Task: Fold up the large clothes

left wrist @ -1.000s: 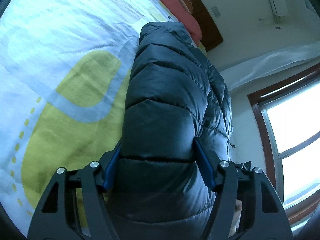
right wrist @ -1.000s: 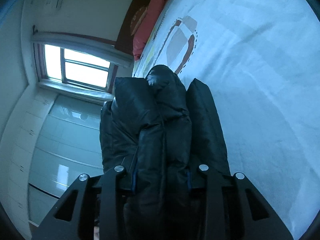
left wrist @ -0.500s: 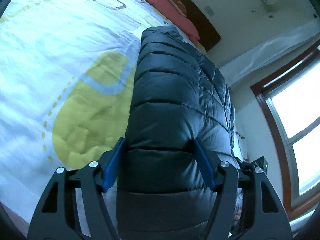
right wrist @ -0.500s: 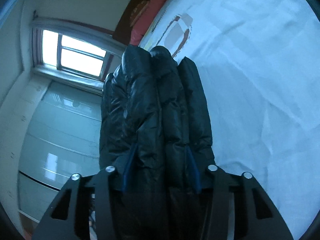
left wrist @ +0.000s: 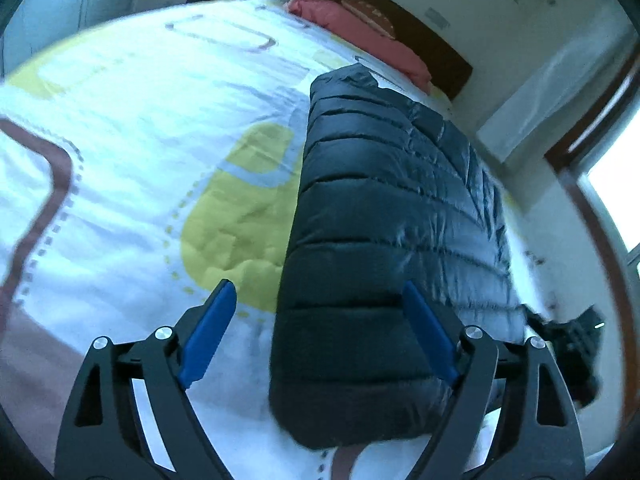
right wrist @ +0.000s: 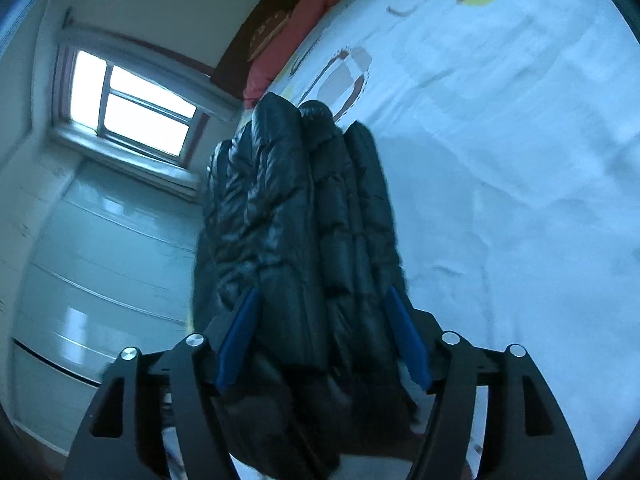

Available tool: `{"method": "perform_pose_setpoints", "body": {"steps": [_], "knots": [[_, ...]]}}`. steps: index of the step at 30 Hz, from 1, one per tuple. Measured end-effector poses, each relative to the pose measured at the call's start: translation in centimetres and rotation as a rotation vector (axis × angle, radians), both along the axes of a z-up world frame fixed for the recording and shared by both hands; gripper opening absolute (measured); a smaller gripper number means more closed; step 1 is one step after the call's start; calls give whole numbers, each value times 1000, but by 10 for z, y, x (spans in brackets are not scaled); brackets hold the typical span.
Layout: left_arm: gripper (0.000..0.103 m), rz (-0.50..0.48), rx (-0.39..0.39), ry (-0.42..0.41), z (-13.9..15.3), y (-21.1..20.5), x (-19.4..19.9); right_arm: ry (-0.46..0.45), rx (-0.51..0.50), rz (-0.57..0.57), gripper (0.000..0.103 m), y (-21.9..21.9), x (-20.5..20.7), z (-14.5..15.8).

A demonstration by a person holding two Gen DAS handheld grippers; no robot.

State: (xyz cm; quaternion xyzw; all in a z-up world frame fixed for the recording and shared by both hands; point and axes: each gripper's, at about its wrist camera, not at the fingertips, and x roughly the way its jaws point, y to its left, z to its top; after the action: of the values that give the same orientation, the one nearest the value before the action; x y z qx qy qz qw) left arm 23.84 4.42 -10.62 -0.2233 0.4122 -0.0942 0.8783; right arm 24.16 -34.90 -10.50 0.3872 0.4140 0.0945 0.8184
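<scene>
A dark puffy quilted jacket [left wrist: 392,200] lies folded into a long thick bundle on the bed [left wrist: 140,120]. My left gripper [left wrist: 316,286] is at its near end with the jaws opening. The left blue pad [left wrist: 208,332] stands well clear over the sheet, and the right pad [left wrist: 428,332] is beside the jacket's edge. From the other side, the jacket [right wrist: 288,220] fills the space between the fingers of my right gripper [right wrist: 322,289]. Its jaws are opening too, and a sliver of sheet shows beside its right pad [right wrist: 408,344].
The bed cover [right wrist: 500,140] is pale with yellow and brown shapes. A red pillow [left wrist: 360,32] lies against the dark headboard [left wrist: 380,0]. A window [right wrist: 132,108] and pale cabinet fronts [right wrist: 100,260] sit beyond the bed's side.
Both grippers have widened and let go of the jacket, which was pinched a second ago. Both have drawn back and up, so more of the bed shows.
</scene>
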Motion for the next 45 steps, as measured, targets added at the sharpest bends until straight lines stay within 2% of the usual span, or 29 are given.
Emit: {"method": "perform_pose_setpoints", "body": {"steps": [7,10,13,15,19,26,37,45], "knots": [[90,9,193,-73,13,-20,-34,13,-287,-22,68,23,-37,21],[92,24,251,-108,20,-25,-50,2,-382,-39,68,33,-48,32],[92,28,290,-125,27,-31,-61,-20,-451,-44,69,43,-58,41],[93,30,316,-136,32,-34,-68,-34,-485,-45,75,50,-62,47],[93,41,374,-179,43,-44,-84,-56,-566,-36,75,66,-71,56],[97,62,396,-229,65,-48,-105,-110,-652,-26,76,87,-86,79],[97,83,402,-294,95,-49,-130,-213,-697,-30,77,109,-112,116],[97,98,397,-316,105,-48,-140,-241,-719,-44,80,111,-119,124]]}}
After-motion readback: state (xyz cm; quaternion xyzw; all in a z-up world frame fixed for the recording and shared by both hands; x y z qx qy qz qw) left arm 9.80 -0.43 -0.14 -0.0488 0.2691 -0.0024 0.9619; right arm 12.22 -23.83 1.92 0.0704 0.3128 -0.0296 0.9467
